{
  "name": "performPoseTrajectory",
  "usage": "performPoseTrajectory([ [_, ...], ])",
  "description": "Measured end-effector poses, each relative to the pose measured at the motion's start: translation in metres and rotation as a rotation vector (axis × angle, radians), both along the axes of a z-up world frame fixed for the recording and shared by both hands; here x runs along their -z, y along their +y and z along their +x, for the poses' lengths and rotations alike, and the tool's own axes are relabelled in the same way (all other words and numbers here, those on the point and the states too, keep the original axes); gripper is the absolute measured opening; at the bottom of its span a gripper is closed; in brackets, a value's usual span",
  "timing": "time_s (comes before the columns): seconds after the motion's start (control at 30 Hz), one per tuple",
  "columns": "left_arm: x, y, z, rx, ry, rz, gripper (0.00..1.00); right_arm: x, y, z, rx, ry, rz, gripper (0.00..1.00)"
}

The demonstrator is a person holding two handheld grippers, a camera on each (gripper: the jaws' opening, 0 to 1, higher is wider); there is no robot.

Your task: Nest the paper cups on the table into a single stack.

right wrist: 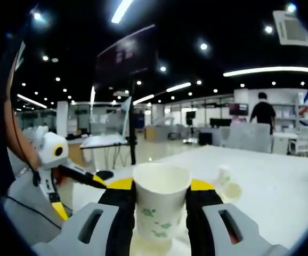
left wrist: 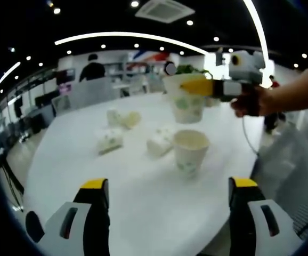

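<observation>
Right gripper view: right tongs [right wrist: 161, 200] grip a paper cup [right wrist: 161, 205] at 6 o'clock; left tongs [left wrist: 167, 200] gape above the bench [left wrist: 143, 213].

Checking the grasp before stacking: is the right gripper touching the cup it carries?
Touching: in the right gripper view, both fingers press the cup's sides.

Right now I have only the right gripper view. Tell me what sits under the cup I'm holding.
Observer: The left gripper view shows an upright cup on the table, below the held cup in your right gripper, with a gap between them.
Operator: Count the cups lying down.
Observer: Three tipped cups, at and, blurred.
Operator: Report the left gripper.
Observer: The left gripper is low over the table, jaws wide apart, nothing between them.
</observation>
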State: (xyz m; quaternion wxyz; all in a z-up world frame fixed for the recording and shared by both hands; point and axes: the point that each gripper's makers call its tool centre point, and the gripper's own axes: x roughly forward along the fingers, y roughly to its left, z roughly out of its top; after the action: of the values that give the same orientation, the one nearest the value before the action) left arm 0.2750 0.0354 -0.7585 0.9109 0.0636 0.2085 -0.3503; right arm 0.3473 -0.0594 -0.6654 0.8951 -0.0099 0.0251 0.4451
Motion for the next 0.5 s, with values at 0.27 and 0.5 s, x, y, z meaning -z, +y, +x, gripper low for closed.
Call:
performPoseTrajectory([
  [0.27, 0.001, -0.001, -0.001, 0.003, 0.005, 0.005, 0.9, 0.003, -0.002, -0.001, 0.006, 0.005, 0.002, 0.34],
  [0.5, 0.002, -0.001, -0.003, 0.009, 0.01, 0.008, 0.89, 0.011, 0.0, -0.003, 0.011, -0.004, -0.006, 0.34],
])
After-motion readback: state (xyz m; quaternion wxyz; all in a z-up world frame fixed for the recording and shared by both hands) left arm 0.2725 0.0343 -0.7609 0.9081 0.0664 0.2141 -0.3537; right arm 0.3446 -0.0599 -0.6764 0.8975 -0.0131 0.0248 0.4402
